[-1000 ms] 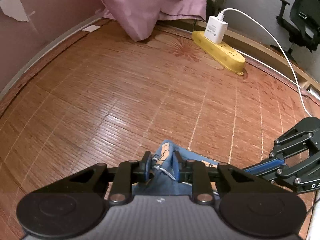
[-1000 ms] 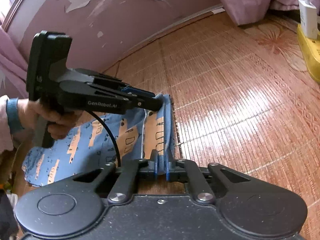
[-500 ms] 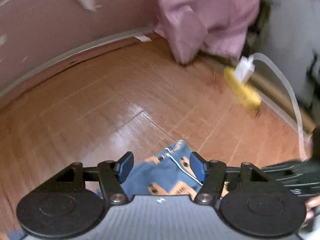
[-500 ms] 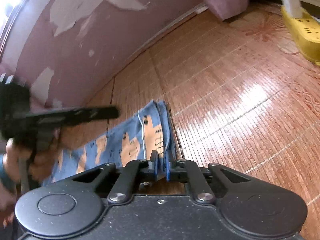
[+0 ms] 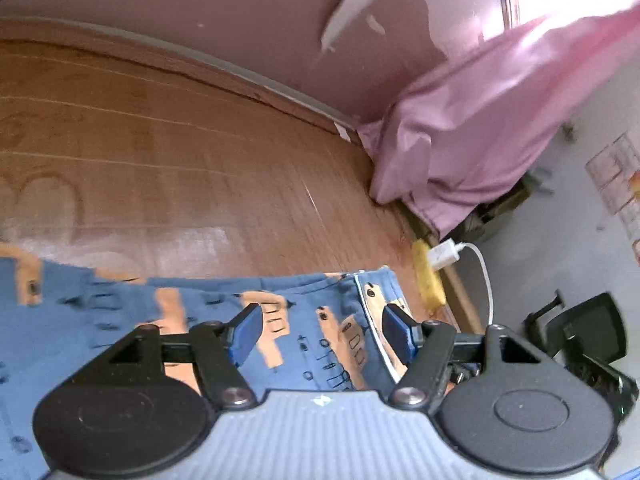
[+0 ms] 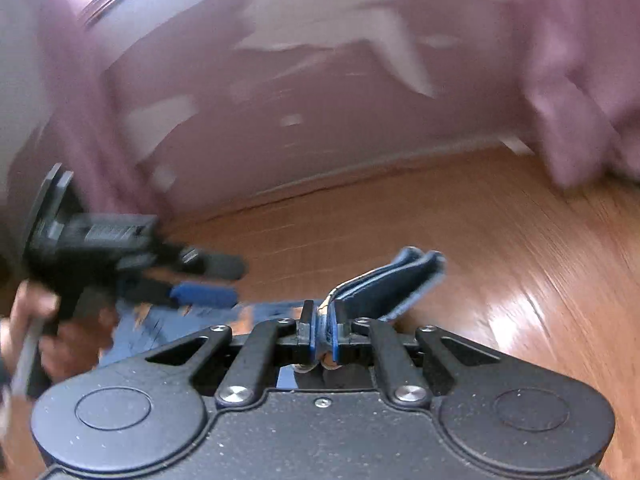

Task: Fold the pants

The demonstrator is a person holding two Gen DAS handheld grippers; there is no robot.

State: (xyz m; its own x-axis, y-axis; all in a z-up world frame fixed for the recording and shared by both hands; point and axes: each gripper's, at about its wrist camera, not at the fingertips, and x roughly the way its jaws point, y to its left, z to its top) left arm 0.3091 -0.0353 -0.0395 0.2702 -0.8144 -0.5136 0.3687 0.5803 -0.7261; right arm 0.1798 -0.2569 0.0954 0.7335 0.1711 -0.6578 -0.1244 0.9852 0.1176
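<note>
Motion blur is smearing your left gripper (image 6: 208, 280) and hand (image 6: 44, 332) in the right wrist view. The pants (image 5: 100, 320) are running off the left wrist picture's left edge, their print blurring.

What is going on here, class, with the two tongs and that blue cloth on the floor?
A person is folding blue patterned pants on a wooden floor, with hand-held tongs in each hand. The right tongs are shut on a bunched edge of the pants, which sticks up past the fingertips. The left tongs are open above the flat cloth and grip nothing. In the blurred right wrist view, the person's hand holds the left tongs off to the side.
</note>
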